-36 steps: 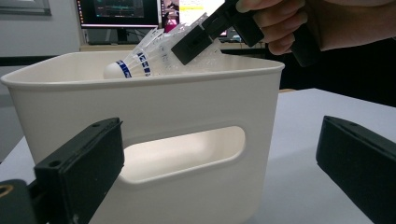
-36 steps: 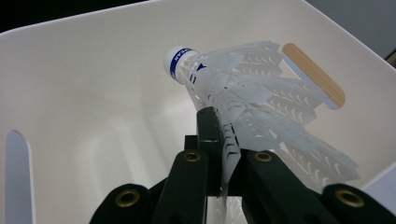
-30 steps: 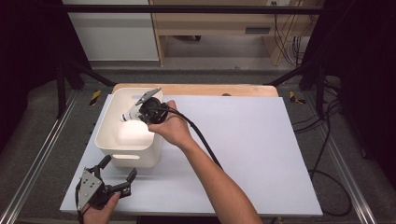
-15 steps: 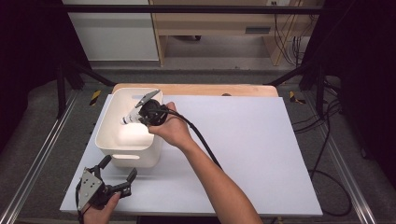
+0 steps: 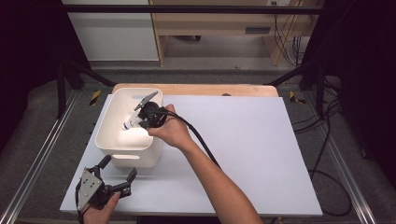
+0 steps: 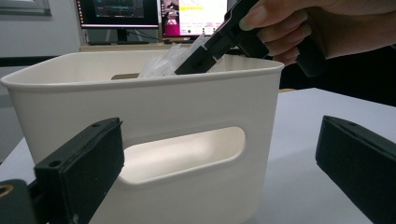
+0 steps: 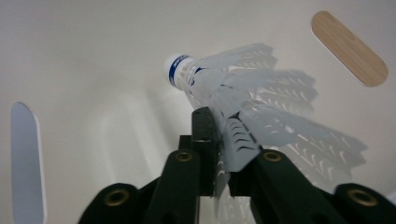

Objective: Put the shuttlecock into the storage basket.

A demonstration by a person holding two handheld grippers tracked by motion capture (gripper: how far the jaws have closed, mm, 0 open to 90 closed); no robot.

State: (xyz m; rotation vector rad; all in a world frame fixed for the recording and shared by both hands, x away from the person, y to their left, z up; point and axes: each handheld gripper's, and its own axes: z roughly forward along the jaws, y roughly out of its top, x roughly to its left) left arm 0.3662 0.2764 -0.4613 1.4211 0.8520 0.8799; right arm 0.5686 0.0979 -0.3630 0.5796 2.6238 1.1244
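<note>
A white feathered shuttlecock (image 7: 261, 98) with a blue-banded cork tip hangs inside a white plastic bin (image 5: 105, 135). My right gripper (image 7: 222, 126) reaches down into the bin from its right rim. Its jaws pinch the edge of the feather skirt and have just been opening slightly, with the feathers still between them. From above, the shuttlecock (image 5: 130, 123) points cork-down toward the bin's floor below the right gripper (image 5: 140, 119). My left gripper (image 5: 118, 167) rests open at the table's front left, its jaws facing the bin's handle slot (image 6: 187, 154) with nothing between them.
The bin stands at the back left of a white tabletop (image 5: 261, 149), partly on a wooden board (image 5: 210, 89). Metal frame rails run along both sides, and cables lie on the floor at the right. Monitors (image 6: 140, 14) show behind the bin.
</note>
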